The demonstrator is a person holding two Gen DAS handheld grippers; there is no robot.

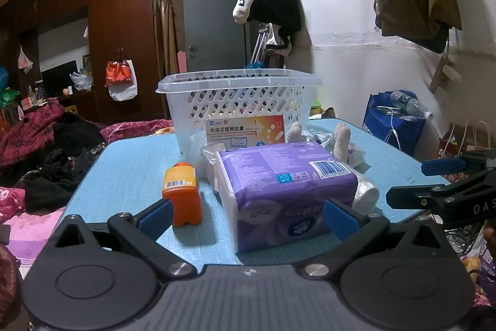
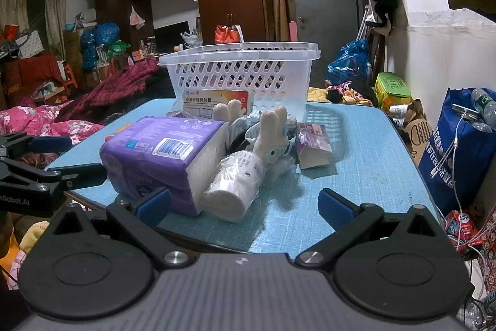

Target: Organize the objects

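A white perforated basket (image 1: 240,95) (image 2: 241,70) stands at the far side of a blue table (image 1: 124,172) (image 2: 365,151). In front of it lie a medicine box (image 1: 245,132) (image 2: 214,104), a purple tissue pack (image 1: 279,188) (image 2: 158,151), an orange bottle (image 1: 183,194), a white wrapped roll (image 2: 235,185), a plush toy (image 2: 272,126) and a small purple packet (image 2: 313,145). My left gripper (image 1: 248,217) is open and empty, at the table's near edge before the tissue pack and bottle. My right gripper (image 2: 245,205) is open and empty, near the roll.
The right gripper shows at the right edge of the left wrist view (image 1: 440,185); the left gripper shows at the left of the right wrist view (image 2: 46,166). A bed with clothes (image 1: 40,157) lies left of the table. A blue bag (image 2: 465,151) stands right of it.
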